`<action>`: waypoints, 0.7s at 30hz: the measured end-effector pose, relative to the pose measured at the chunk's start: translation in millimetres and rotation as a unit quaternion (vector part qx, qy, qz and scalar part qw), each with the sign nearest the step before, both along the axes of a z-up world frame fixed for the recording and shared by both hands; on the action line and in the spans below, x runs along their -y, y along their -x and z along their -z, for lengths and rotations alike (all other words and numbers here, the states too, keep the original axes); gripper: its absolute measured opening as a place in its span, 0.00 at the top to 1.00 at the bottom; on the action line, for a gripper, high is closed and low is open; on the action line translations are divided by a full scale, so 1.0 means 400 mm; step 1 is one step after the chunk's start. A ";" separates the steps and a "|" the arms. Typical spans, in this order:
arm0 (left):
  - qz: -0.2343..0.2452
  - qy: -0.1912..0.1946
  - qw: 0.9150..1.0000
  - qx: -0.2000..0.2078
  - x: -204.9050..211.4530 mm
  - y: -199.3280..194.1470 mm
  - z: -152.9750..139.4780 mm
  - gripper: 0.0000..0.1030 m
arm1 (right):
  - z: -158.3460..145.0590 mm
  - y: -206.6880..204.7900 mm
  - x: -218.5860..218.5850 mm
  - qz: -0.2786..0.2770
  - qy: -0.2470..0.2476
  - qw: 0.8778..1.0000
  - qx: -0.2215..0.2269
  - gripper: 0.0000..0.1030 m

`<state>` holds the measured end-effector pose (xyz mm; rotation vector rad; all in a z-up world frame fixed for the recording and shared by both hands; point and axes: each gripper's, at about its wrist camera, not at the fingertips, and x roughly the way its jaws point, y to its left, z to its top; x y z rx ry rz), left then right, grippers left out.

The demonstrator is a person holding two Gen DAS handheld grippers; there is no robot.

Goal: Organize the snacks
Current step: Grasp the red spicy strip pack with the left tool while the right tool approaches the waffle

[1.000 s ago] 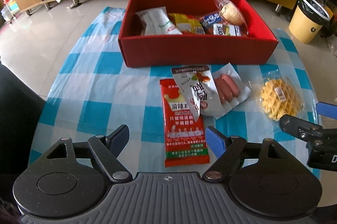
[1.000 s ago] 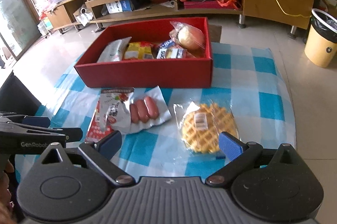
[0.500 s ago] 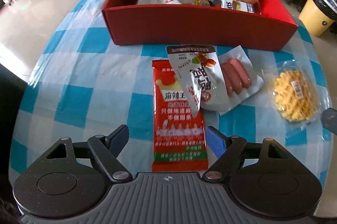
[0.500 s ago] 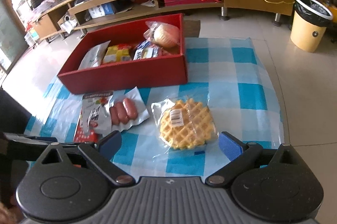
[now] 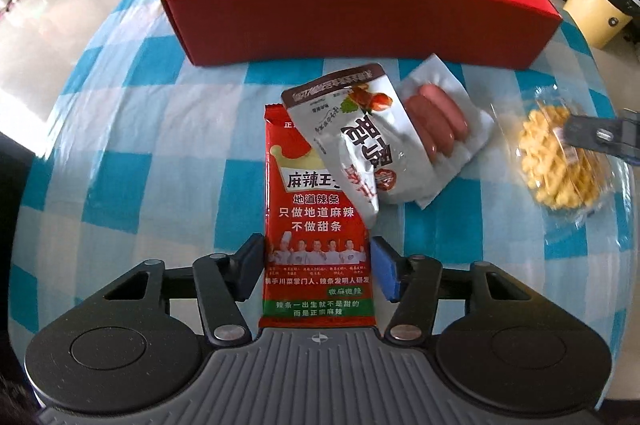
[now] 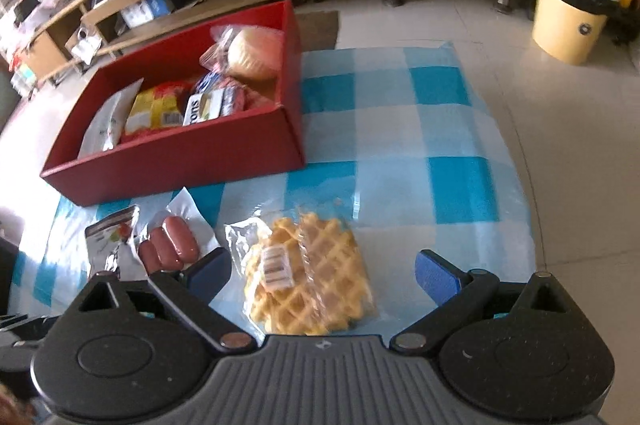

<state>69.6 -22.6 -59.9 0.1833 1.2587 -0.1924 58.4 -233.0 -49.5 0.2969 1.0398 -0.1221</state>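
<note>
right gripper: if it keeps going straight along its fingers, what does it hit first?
Most likely the wrapped waffle, which lies between the open fingers of the right gripper on the checked cloth. Depth is unclear, but nothing shows in front of it.

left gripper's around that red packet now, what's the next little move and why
Probably lift it slowly, straight up. The left gripper has just been closing, and its pads now sit against both edges of the red packet. The silver pouch overlaps the packet's top, so a gentle lift should let it slide off before the packet goes to the red box.
</note>
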 end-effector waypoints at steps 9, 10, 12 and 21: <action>0.011 0.012 1.000 -0.020 -0.054 0.044 -0.007 0.38 | 0.064 0.012 -0.109 -0.094 0.014 0.994 -0.050 0.06; 0.010 0.011 1.000 -0.021 -0.057 0.040 -0.005 0.37 | 0.062 0.021 -0.117 -0.100 0.015 0.994 -0.052 0.07; 0.008 0.017 1.000 -0.023 -0.066 0.035 -0.006 0.35 | 0.049 0.029 -0.124 -0.104 0.027 0.993 -0.048 0.07; -0.005 0.013 1.000 -0.016 -0.060 0.010 0.009 0.18 | 0.074 -0.041 -0.117 -0.064 0.027 0.996 -0.056 0.06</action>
